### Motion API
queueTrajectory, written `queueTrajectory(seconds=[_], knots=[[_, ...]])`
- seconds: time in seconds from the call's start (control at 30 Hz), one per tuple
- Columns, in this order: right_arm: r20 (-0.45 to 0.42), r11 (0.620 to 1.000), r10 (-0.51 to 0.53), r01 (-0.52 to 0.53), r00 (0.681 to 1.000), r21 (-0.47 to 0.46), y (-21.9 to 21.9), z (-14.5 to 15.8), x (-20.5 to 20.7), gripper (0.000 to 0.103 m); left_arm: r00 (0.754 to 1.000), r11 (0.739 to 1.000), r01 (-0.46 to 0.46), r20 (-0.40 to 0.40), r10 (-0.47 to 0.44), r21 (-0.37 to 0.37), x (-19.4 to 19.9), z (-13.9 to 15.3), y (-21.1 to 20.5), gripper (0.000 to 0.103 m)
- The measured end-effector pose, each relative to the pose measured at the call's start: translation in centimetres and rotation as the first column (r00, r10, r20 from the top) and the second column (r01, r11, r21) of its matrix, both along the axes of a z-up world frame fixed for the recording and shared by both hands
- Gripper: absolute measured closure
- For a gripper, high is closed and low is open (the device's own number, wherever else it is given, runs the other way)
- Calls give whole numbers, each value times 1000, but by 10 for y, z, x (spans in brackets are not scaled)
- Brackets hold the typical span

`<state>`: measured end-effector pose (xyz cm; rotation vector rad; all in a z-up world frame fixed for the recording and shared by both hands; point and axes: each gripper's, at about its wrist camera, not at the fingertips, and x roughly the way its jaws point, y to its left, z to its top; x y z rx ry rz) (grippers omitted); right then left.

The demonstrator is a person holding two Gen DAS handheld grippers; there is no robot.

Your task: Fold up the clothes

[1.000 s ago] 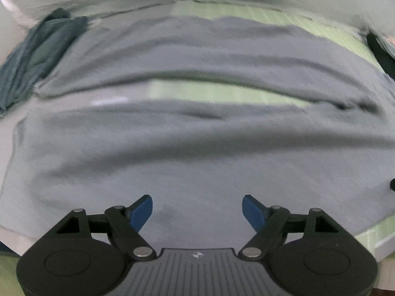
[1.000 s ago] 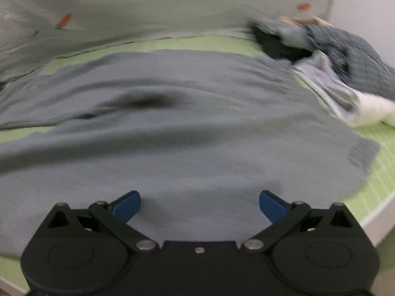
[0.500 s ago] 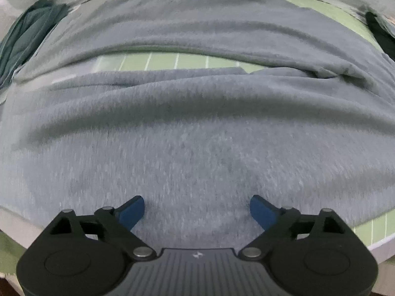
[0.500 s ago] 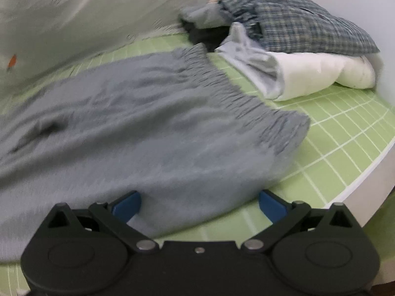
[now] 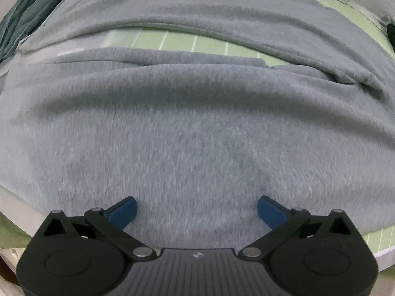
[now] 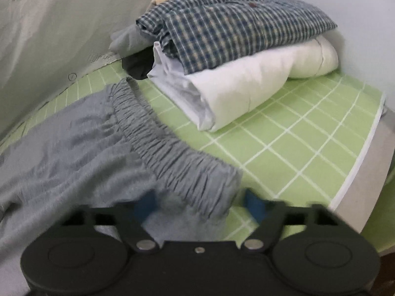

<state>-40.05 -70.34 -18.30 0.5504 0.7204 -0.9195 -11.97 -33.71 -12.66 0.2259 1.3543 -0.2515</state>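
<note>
Closing on the near corner of the elastic waistband, my right gripper has the gathered grey fabric between its blue fingers, though blur hides whether the pads press yet. My left gripper points steeply down over the soft grey knit trousers, jaws opening to their widest, nothing between them, only flat cloth beneath.

The trousers lie spread across the green grid-pattern sheet, legs apart with a strip of sheet showing between them. I judge no fold made on this garment: it needs its legs laid together, then halving.

Beyond the waistband, a blue checked shirt sits on a folded white garment, apparently finished. A dark teal garment lies at the far left edge.
</note>
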Motion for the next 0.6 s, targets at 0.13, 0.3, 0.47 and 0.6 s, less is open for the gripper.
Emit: queueTrajectory(seconds=[0.13,0.3,0.47,0.6], knots=[[-26,999,37,-38,999,-23,0,5,4,91,1000,1000,7,-18,-7,5,4,-1,-3,0],[-126,996,-36,25,991,-88,-6,7,1,93,998,999,40,-38,-40,5,10,0,-2,0],[-277,993,-65,35,959,-114,-1,6,24,84,1000,1000,-16,-24,16,-25,24,11,22,0],[-356,984,-134,82,925,-157,11,13,45,37,993,990,-110,33,114,-92,50,33,59,0]])
